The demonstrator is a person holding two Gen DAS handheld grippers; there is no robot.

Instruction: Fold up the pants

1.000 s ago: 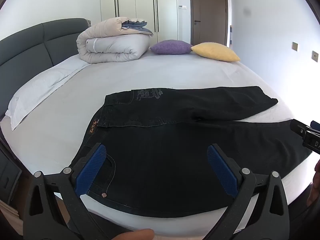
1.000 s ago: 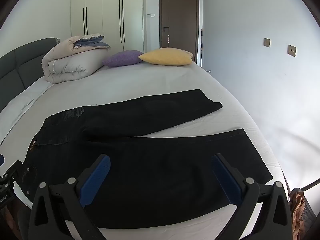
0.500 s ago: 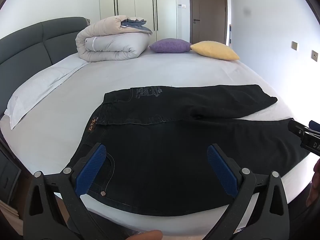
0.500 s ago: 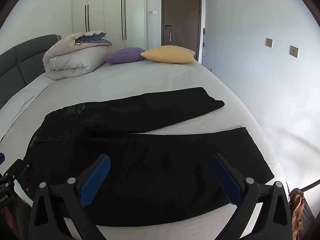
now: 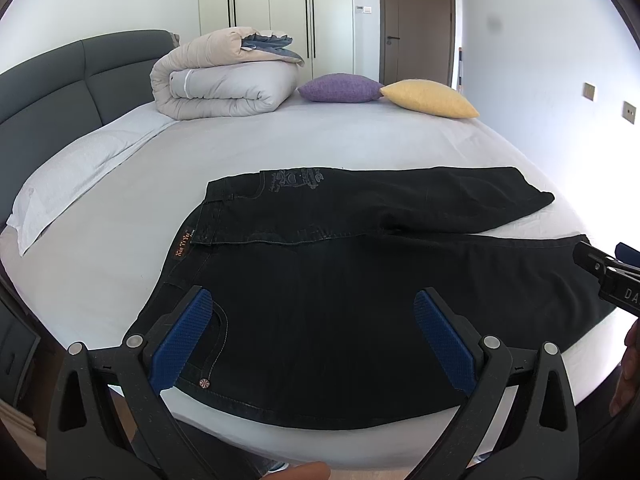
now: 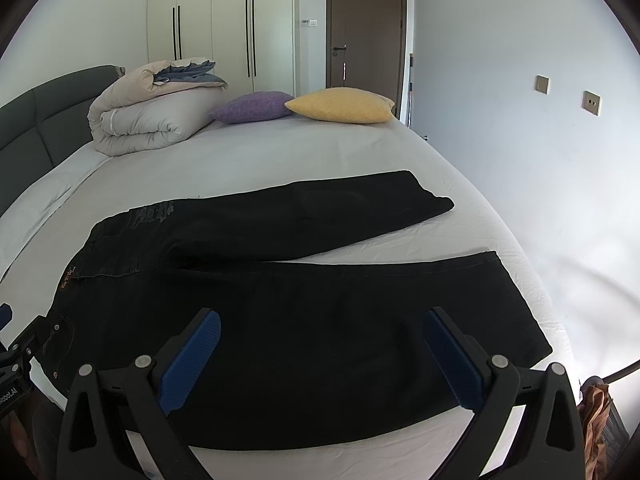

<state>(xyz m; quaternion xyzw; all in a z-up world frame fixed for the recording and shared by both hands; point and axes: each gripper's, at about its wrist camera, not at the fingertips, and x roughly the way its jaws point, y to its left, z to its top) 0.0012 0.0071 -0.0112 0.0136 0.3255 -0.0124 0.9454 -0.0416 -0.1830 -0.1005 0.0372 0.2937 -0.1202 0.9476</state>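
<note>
- Little had changed over the last second: both views were only shifted slightly against the pants (image 5: 360, 288), which lay spread, legs apart.
- The left gripper (image 5: 316, 336) and right gripper (image 6: 320, 356) were held wide open above the near leg, nothing grasped (folding apparently not begun).

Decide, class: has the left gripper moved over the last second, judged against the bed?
Yes, slightly. In the left wrist view the pants and bed sit a little lower and nearer than before, so the open left gripper has eased forward or tilted upward.
</note>
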